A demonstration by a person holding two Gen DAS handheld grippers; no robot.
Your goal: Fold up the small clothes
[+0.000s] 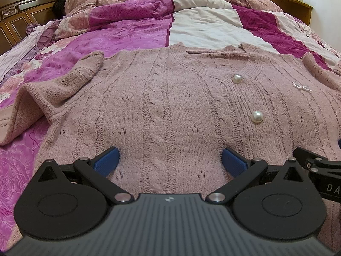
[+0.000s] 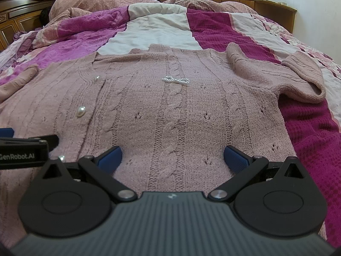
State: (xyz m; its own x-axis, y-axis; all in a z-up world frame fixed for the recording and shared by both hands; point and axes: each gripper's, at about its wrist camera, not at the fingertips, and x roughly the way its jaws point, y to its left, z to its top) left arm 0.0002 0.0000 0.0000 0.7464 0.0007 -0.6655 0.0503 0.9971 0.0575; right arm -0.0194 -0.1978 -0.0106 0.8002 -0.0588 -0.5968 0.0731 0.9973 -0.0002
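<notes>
- Dusty-pink cable knit: a cardigan lies spread flat, front up, on a quilt of purple, white and magenta panels.
- Left gripper: blue pads splayed wide, nothing between them, low over the cardigan's near hem.
- Right gripper: fingers likewise spread wide, over the hem, holding nothing; the left unit's black body shows at 9 o'clock.
- Pearl buttons run up the placket, at 2 o'clock in the left view.
- Bead bow sits on the chest, 12 o'clock in the right view.
- One sleeve is bunched at 9 o'clock in the left view; the other sleeve curls at 2 o'clock in the right view.
- Wooden headboard stands at 10 o'clock.
</notes>
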